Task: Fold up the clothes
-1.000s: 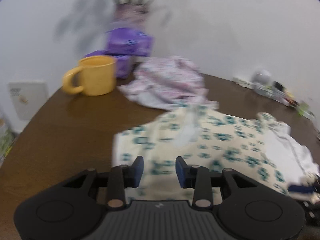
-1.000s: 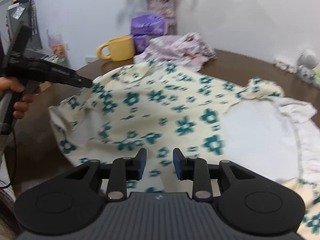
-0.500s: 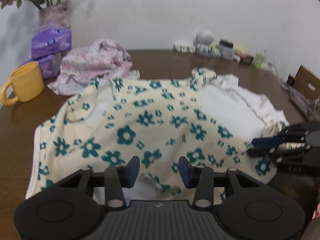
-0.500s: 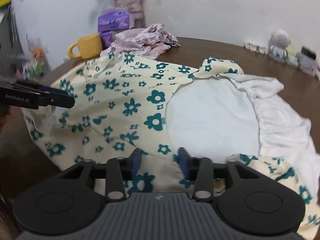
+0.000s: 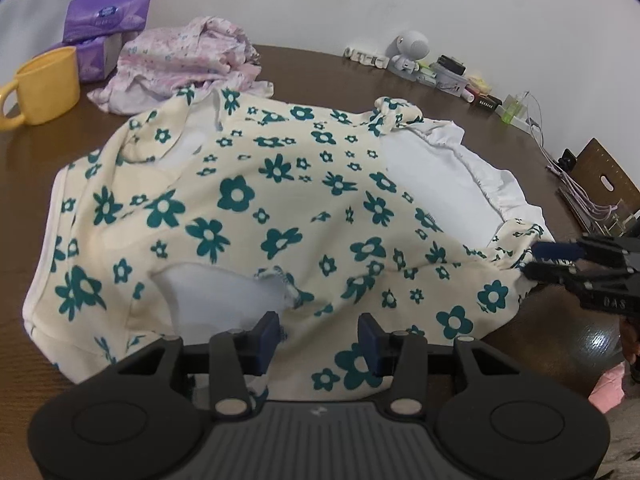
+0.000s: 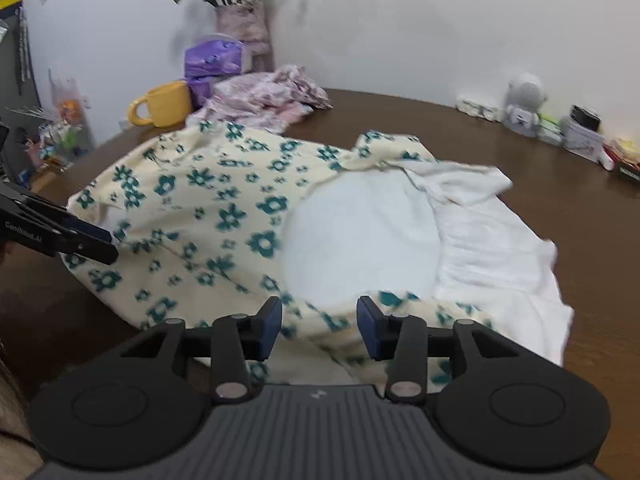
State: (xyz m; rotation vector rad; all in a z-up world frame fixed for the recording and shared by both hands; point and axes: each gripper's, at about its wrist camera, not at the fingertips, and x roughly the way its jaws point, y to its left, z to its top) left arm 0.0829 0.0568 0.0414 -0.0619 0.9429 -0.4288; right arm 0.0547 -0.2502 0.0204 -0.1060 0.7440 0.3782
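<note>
A cream garment with teal flowers (image 5: 280, 200) lies spread on the brown table (image 5: 60, 132), its white inside (image 5: 432, 184) showing at the right. My left gripper (image 5: 318, 338) hovers over the near hem, jaws apart, the cloth lying below them and not pinched. In the right wrist view it (image 6: 90, 242) sits at the garment's (image 6: 224, 208) left edge. My right gripper (image 6: 319, 322) is over the near hem by the white part, and its jaws are opening with cloth beneath them. From the left wrist view it (image 5: 540, 260) reaches the garment's right corner.
A crumpled pink garment (image 5: 188, 60), a yellow mug (image 5: 44, 84) and purple tissue packs (image 5: 106, 20) sit at the back left. A vase of dried flowers (image 6: 242, 28) stands behind them. A white figurine (image 5: 412, 50) and small items line the back right; cables and a cardboard piece (image 5: 600, 176) lie at the right.
The left view has swung from the mug side to over the garment. The right gripper has shifted toward the white part and its jaws have spread wider. The garment now lies flatter.
</note>
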